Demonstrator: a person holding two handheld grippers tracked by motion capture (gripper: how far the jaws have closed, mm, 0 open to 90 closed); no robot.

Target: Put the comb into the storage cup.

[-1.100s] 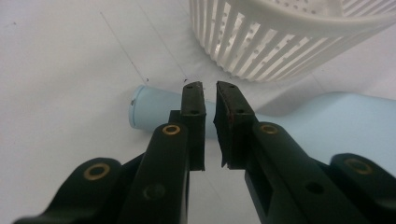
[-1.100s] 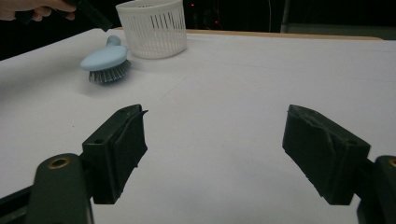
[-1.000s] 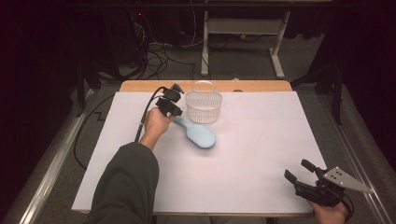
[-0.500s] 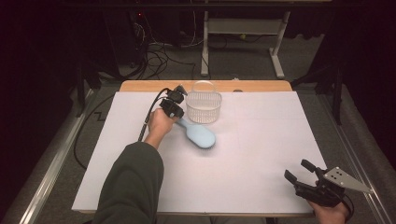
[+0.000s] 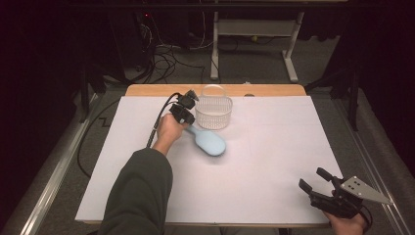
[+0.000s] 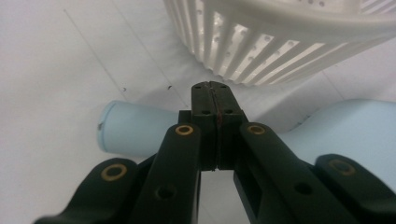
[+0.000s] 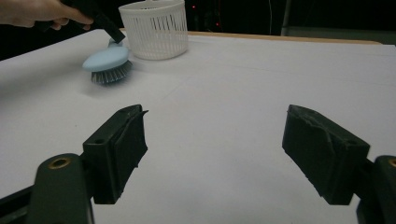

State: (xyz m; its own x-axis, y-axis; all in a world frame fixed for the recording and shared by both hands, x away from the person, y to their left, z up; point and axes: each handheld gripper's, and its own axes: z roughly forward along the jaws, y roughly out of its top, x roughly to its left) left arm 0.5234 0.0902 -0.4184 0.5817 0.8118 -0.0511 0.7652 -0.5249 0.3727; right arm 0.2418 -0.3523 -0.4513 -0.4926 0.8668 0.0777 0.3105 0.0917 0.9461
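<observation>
Brush, pale blue plastic with an oval head and grey bristles (image 5: 209,142), lies bristles-down on the white paper-covered table (image 5: 274,161), just near of the white slotted plastic basket with a hoop handle (image 5: 214,110) at the far centre-left. Its round handle (image 6: 135,130) points toward the far left, and the left gripper (image 5: 186,121) sits on that handle. In the left gripper view the two black jaws meet face to face above the handle, with no part of the brush visible between the pads; they look pinched shut on nothing, or at most on the handle's top skin. Judgement: the step in hand is taking hold of the brush handle, and this bite looks too shallow. Better to open, drop the jaws lower so the pads straddle the handle's sides, then close squarely across it near the neck, keeping clear of the basket wall. Right gripper (image 5: 319,186) rests at the near right corner, well apart from the brush, jaws spread wide and empty.
</observation>
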